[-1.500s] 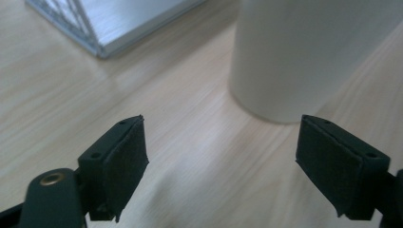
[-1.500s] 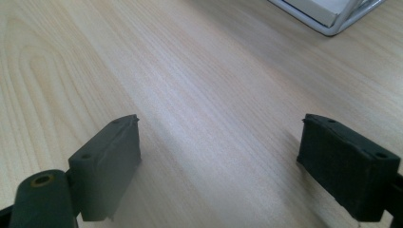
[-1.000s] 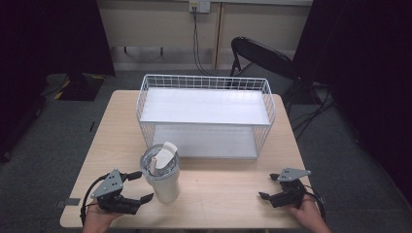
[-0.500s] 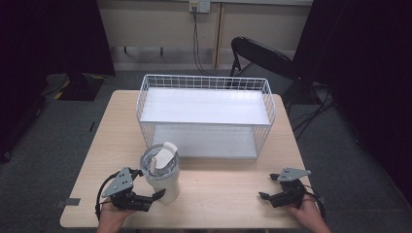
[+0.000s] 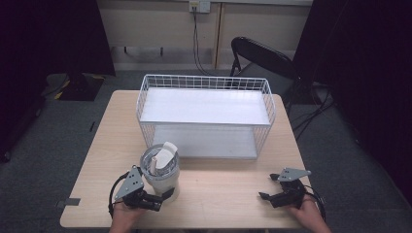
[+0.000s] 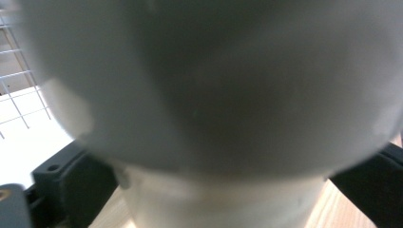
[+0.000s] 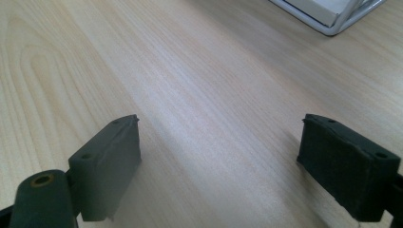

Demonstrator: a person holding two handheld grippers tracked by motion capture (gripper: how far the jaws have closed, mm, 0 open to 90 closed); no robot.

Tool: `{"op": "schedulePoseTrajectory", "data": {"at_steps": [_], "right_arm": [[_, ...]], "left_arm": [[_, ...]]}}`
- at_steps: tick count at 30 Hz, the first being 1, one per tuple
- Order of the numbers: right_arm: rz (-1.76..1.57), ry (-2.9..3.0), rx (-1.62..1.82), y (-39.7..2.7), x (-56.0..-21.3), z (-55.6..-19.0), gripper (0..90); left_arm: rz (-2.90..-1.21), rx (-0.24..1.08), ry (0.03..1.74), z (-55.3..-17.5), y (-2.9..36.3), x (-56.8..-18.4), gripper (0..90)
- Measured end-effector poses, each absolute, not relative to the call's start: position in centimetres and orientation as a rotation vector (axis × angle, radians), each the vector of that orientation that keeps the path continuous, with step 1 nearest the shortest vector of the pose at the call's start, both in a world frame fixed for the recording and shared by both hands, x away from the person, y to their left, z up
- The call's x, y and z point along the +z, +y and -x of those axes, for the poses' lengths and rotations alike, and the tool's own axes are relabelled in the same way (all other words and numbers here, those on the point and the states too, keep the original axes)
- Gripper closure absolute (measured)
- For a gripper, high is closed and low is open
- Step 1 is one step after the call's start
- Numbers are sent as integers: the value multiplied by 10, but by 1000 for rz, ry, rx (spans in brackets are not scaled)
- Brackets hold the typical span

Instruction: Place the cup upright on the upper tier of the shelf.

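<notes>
Pale wood is what our table [image 5: 228,194] is made of. From the high view, our left gripper [image 5: 163,198] sits at the near left, right beside the foot of a tall white plastic cup with a lid [image 5: 160,172]. That cup stands upright just in front of the white wire basket [image 5: 206,85]. Our right gripper [image 5: 266,196] rests on the wood, well apart from the cup.

In the left gripper view, the cup [image 6: 204,95] is huge and blurry. Our jaws have just been opening, and now they stand wide on both sides of it, not squeezing.

In the right gripper view, our black jaws stand wide apart over bare wood, with a corner of the basket [image 7: 332,14] farther off.
</notes>
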State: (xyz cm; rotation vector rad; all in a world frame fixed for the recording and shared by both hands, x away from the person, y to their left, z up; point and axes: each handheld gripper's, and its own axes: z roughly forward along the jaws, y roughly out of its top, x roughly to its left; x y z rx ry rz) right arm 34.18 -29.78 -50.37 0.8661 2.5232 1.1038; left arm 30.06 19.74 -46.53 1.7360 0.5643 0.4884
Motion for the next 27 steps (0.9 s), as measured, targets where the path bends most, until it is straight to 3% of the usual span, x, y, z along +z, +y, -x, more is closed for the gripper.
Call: {"op": "schedulePoseTrajectory", "data": {"at_steps": [14,27], "right_arm": [[-865,2525,1105,-298,-504,-341,130],[-863,2526,1108,-298,-504,-341,130]], "left_arm": [[-1629,465,602,-308,189,-462,29],[-1648,491,623,-305,188,-458,48]]}}
